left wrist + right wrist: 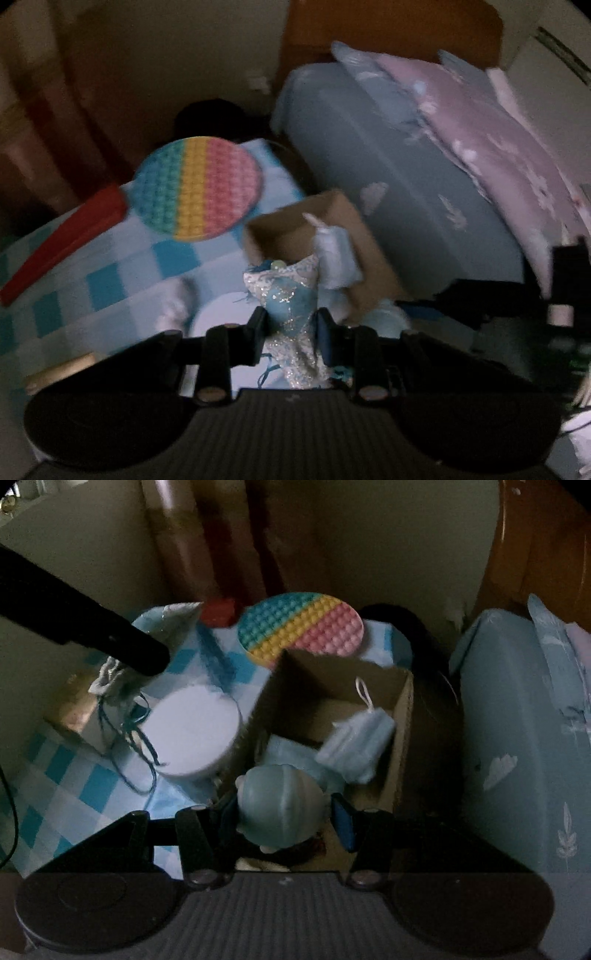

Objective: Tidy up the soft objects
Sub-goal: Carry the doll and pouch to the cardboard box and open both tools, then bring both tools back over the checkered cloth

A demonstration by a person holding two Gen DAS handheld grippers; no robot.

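My left gripper (290, 326) is shut on a glittery blue-and-white cloth pouch (290, 299) and holds it above the checkered table, just left of a brown cardboard box (360, 258). A folded blue face mask (334, 258) leans in the box. In the right wrist view my right gripper (284, 818) holds a pale blue round soft toy (280, 805) over the near end of the box (400, 716); the left finger touches it, the right finger stands slightly off. The mask (356, 740) lies inside the box. The left gripper's black body (74, 627) holds the pouch (110, 681) at the left.
A round rainbow pop-it mat (197, 188) lies behind the box, also in the right wrist view (301, 627). A red bar (62, 240) lies at the left. A white round lid (192, 734) sits left of the box. A blue bed (406, 177) with a pink pillow (498, 147) stands at the right.
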